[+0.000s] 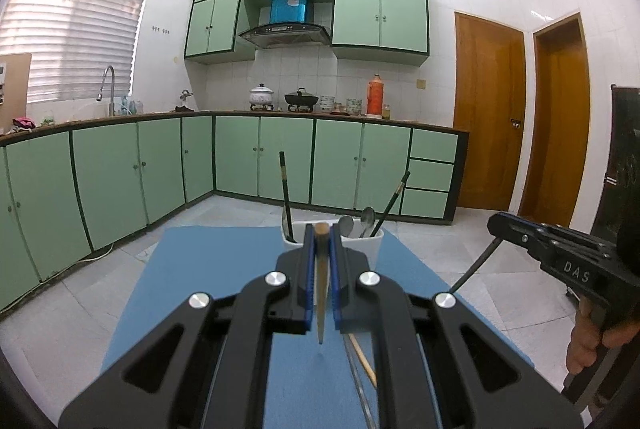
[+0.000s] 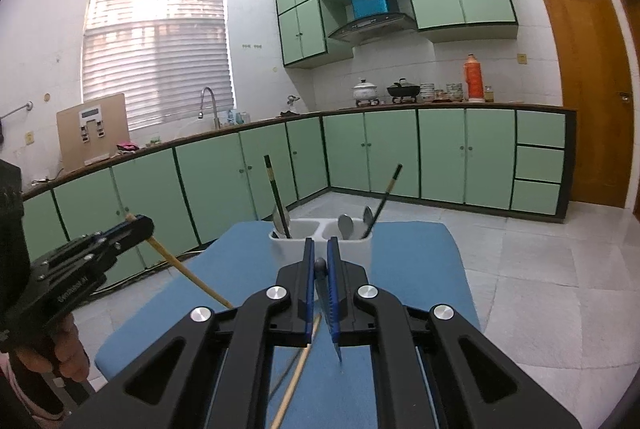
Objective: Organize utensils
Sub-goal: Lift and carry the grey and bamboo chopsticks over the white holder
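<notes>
Left tool (image 1: pixel 321 229): clamped on wooden chopstick (image 1: pixel 321 293), lower centre of frame. Right tool (image 2: pixel 319 245): clamped on dark chopstick (image 2: pixel 334 333). White holder (image 2: pixel 320 241), two compartments, mid-frame on blue tabletop (image 2: pixel 420 261), already holding spoons and chopsticks. Advice: align each stick upright over a compartment before releasing.

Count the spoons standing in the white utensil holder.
3. One spoon stands in the left compartment of the holder, and two more stand in its right compartment. Others may sit hidden low inside.
</notes>
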{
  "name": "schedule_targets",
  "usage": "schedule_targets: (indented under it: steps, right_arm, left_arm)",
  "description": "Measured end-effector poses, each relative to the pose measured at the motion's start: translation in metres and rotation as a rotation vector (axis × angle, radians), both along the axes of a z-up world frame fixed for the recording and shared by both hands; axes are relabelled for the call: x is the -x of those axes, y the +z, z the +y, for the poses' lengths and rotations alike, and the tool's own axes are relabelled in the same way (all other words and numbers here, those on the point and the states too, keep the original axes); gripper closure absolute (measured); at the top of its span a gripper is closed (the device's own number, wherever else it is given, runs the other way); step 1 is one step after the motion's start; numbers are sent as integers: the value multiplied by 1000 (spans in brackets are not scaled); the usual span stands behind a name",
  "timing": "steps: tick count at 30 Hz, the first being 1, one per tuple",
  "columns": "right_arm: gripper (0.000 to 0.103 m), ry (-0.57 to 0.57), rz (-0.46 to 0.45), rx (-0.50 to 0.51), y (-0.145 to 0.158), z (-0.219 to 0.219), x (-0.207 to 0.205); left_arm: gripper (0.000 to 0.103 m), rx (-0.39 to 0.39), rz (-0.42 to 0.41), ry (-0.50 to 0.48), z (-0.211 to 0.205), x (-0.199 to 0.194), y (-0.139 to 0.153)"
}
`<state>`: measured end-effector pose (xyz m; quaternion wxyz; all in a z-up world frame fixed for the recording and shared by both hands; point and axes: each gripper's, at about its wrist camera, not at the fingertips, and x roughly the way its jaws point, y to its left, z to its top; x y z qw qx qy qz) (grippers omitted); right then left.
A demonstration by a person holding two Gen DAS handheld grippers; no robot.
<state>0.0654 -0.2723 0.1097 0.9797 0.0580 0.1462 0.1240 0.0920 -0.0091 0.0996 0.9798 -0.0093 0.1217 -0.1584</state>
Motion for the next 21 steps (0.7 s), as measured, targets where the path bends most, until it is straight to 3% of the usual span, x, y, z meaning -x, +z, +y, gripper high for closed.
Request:
schedule_targets:
  steps: [8, 21]
  right_arm:
    - [97, 54, 23, -34, 21, -5, -25]
    - [97, 79, -58, -31, 81, -3, -69]
  left_arm:
    - [97, -6, 18, -8, 3, -15, 15]
    - [97, 9, -34, -44, -3, -44, 72]
